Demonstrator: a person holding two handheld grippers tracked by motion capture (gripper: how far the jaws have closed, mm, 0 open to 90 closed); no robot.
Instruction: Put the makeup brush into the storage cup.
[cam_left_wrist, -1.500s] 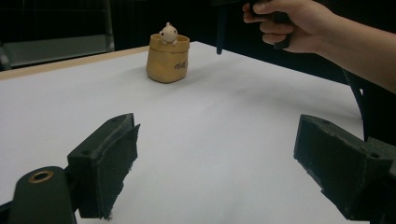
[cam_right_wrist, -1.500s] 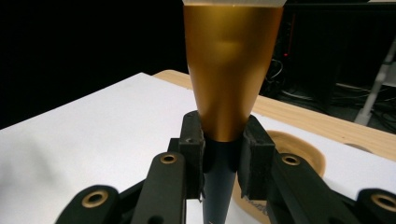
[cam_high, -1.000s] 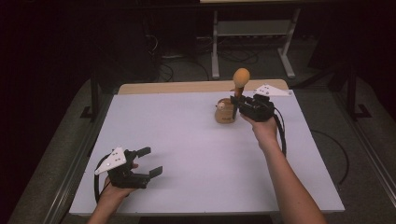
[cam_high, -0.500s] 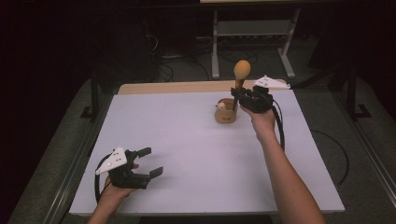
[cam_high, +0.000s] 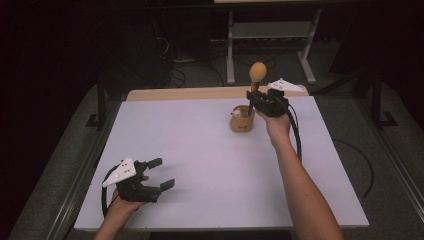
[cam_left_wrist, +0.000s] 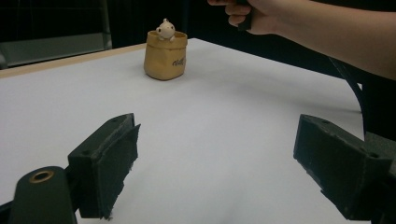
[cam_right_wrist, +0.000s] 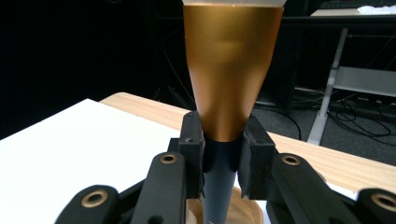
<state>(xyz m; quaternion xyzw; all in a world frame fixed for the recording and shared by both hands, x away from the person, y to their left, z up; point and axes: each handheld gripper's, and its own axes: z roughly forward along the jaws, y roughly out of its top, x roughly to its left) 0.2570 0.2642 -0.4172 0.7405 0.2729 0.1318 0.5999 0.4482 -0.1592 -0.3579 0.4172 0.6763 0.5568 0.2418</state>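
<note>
While the right gripper (cam_high: 256, 96) clamps its jaws on the dark handle of a brush-like tool (cam_right_wrist: 227, 84) with a golden-orange head, that tool stands upright above a small tan pouch-shaped holder (cam_high: 242, 121) at the far side of the white table (cam_high: 210, 170). A little pale figurine (cam_left_wrist: 164, 29) peeks from the holder's mouth. Near the front left corner, the left gripper (cam_high: 161, 173) rests low over the tabletop, well apart from the holder, its jaws spread wide with nothing between them.
</note>
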